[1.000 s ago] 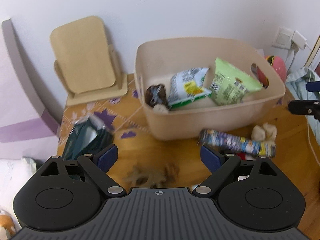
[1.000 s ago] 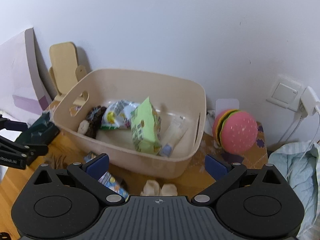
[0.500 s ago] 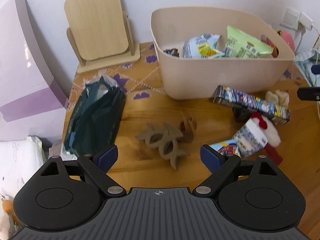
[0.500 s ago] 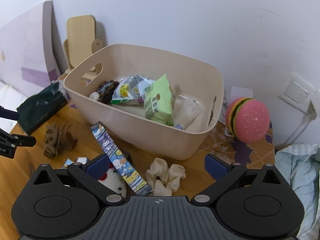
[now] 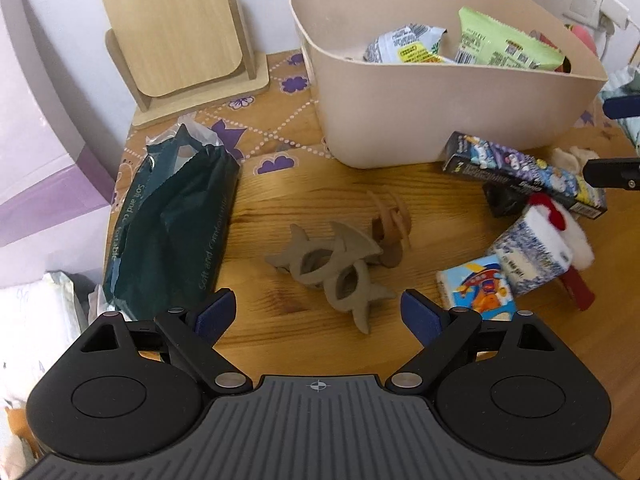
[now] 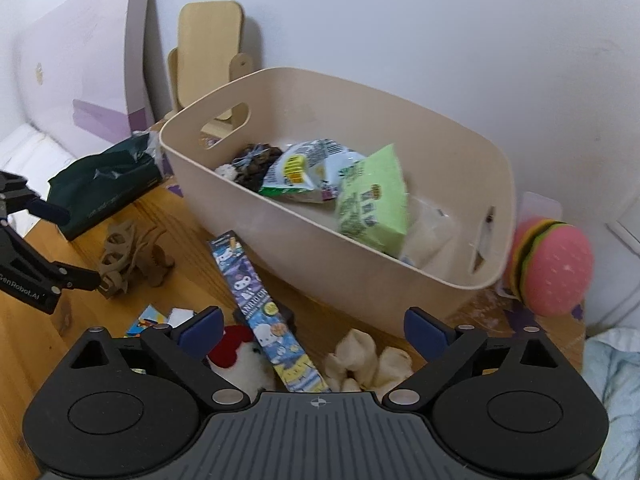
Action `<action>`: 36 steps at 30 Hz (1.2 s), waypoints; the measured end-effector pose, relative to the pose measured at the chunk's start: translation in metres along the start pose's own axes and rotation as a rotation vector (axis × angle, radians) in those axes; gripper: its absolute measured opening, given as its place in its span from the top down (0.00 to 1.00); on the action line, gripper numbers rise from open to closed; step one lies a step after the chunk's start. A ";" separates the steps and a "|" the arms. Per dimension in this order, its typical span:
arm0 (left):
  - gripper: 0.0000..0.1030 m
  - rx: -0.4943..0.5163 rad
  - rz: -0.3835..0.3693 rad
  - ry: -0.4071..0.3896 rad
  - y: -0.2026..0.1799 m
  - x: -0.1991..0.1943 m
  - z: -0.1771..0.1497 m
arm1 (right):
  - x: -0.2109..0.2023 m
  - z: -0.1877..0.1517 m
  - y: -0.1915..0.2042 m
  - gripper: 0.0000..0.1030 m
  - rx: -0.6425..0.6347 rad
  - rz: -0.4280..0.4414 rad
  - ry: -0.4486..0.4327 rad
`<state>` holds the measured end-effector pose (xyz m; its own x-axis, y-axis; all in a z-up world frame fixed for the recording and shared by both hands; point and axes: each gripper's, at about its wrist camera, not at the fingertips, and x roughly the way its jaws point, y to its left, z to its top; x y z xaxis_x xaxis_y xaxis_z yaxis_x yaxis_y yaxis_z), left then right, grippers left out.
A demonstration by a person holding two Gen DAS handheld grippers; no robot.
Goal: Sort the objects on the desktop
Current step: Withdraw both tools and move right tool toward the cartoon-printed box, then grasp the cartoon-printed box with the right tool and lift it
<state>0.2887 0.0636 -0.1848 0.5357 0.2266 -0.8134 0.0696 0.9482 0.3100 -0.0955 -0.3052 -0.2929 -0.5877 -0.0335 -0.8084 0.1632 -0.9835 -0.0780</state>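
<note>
A beige bin (image 5: 440, 120) stands at the back of the wooden table and holds a green snack bag (image 5: 504, 46) and a white snack bag (image 5: 404, 42); it also shows in the right wrist view (image 6: 304, 232). My left gripper (image 5: 318, 314) is open and empty just above two brown hair claws (image 5: 340, 268). My right gripper (image 6: 312, 326) is open and empty above a long cartoon box (image 6: 264, 312), a cream hair tie (image 6: 364, 360) and a red-and-white plush (image 6: 240, 356).
A dark green tissue pack (image 5: 168, 224) lies at the left. A wooden mirror stand (image 5: 176, 28) stands by the wall. A small colourful packet (image 5: 476, 288) and a printed pouch (image 5: 532, 256) lie right of the claws. A burger toy (image 6: 552, 264) sits right of the bin.
Both grippers have drawn back from the bin and dropped toward the table. The hair claws now lie close in front of the left gripper. Both stay open.
</note>
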 end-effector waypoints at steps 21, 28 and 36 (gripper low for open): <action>0.12 0.107 -0.204 0.075 0.011 0.043 0.015 | 0.056 0.004 0.008 0.42 0.080 0.068 0.110; 0.12 0.088 -0.209 0.098 0.009 0.054 0.017 | 0.062 0.001 0.008 0.56 0.108 0.080 0.132; 0.16 0.065 -0.212 0.102 0.012 0.056 0.019 | 0.061 0.000 0.008 0.62 0.143 0.067 0.136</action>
<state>0.3359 0.0837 -0.2175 0.4161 0.0480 -0.9081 0.2274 0.9614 0.1550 -0.1302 -0.3154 -0.3426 -0.4657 -0.0844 -0.8809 0.0780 -0.9955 0.0542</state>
